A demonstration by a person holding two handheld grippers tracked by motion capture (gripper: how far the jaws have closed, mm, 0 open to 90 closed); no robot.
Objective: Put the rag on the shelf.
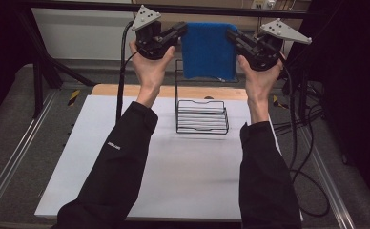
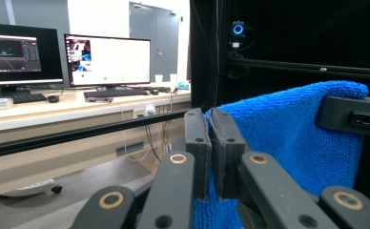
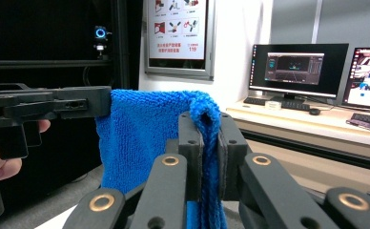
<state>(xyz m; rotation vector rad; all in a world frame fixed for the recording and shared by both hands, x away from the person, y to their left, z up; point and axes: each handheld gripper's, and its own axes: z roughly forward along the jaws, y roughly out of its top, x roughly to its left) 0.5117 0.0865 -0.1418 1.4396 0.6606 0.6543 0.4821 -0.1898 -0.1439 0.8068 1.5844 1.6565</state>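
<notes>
Both hands are up high: the left gripper (image 1: 185, 29) has its jaws pinched on one top corner of the blue towel (image 1: 208, 50), the right gripper (image 1: 231, 34) clamps the other, and the towel hangs stretched above the wire rack (image 1: 201, 116) on the counter (image 1: 183, 167).

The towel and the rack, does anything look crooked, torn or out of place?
Nothing stands out. The blue towel hangs flat and untorn, stretched between the left gripper and right gripper, each shut on a top corner. The wire rack stands upright on the table below it.
</notes>
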